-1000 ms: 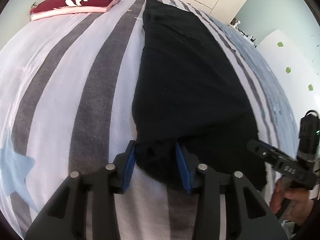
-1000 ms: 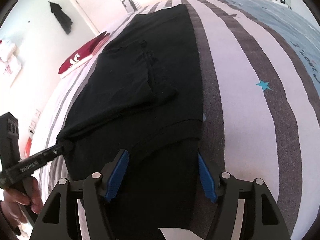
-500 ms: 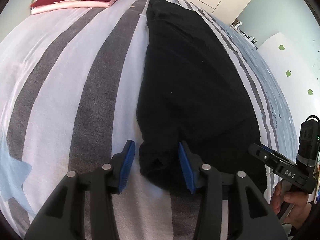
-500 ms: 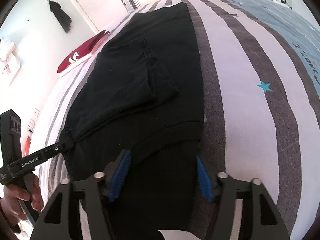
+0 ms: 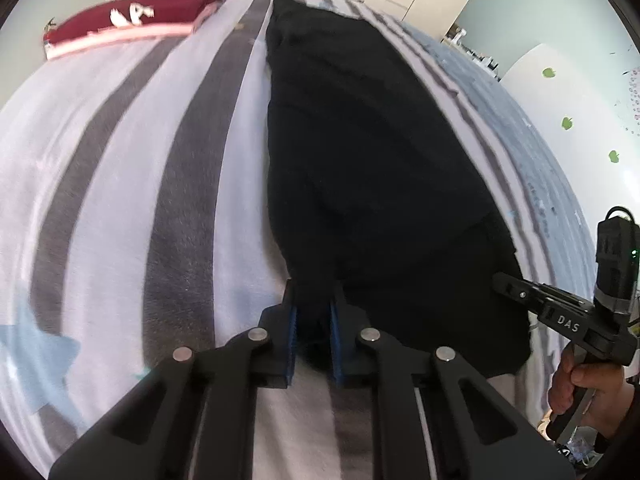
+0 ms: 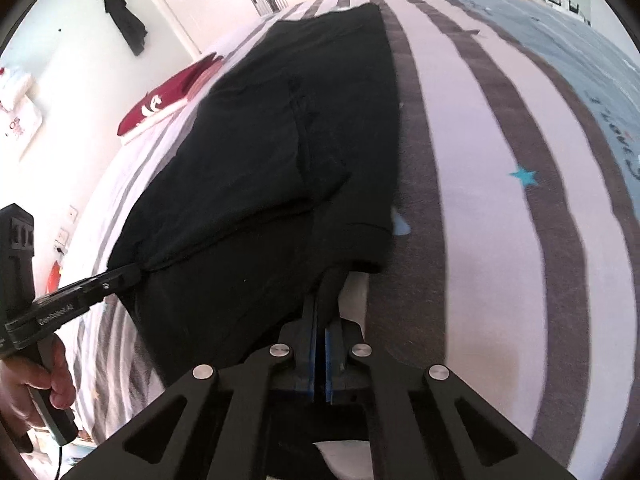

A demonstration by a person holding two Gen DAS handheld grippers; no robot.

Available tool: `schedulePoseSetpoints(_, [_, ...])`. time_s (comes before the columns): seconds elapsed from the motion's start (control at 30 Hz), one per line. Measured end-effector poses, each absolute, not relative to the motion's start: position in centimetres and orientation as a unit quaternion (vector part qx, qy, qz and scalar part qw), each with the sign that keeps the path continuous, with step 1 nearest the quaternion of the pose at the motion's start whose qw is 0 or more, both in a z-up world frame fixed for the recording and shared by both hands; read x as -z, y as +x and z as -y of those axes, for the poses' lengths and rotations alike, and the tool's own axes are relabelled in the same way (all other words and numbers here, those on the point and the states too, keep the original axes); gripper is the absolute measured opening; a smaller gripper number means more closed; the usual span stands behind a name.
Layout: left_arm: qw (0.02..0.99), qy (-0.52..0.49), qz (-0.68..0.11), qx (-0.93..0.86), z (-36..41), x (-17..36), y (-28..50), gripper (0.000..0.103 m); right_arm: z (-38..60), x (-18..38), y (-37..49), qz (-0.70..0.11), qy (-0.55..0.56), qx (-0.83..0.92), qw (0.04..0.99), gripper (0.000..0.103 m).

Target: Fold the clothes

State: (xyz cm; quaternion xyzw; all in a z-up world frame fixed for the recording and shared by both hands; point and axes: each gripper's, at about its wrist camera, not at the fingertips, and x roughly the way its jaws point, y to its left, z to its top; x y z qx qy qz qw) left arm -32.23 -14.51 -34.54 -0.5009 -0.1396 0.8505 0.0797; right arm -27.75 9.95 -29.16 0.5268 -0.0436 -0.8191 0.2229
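Observation:
A long black garment (image 5: 380, 160) lies lengthwise on the striped bed cover (image 5: 120, 160), partly folded in on itself. My left gripper (image 5: 312, 292) holds the garment's near left corner, its jaws closing with black cloth pinched between the blue pads. In the right wrist view my right gripper (image 6: 324, 312) is at the near right hem of the garment (image 6: 260, 160); its jaws are closing nearly together on a thin fold of that hem. Each view shows the other gripper from the side at its corner: the right gripper (image 5: 520, 288) and the left gripper (image 6: 132, 272).
A folded maroon top (image 5: 132, 16) on a pink piece lies at the far left of the bed, also the maroon top (image 6: 160, 104). A hand (image 5: 584, 384) holds each handle. Striped cover (image 6: 500, 200) spreads right; wardrobe doors and walls stand beyond.
Both grippers' jaws have closed from wide apart onto the garment's near corners. The left view has shifted slightly and blurred; the near hem at the right is lifted a little.

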Motion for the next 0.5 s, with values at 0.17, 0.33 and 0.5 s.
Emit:
schedulePoseSetpoints(0.17, [0.088, -0.513, 0.138, -0.843, 12.6, 31.5, -28.0, 0.009, -11.0, 26.0, -25.5, 0.034, 0.519, 0.821, 0.235, 0.002])
schedulePoseSetpoints(0.33, [0.085, -0.554, 0.153, -0.814, 10.6, 30.0, -21.9, 0.009, -12.5, 25.1, -21.2, 0.025, 0.556, 0.793, 0.247, 0.002])
schedulePoseSetpoints(0.5, [0.061, -0.591, 0.168, -0.787, 9.9, 32.1, -16.8, 0.009, -13.5, 25.5, -16.7, 0.016, 0.596, 0.761, 0.256, 0.002])
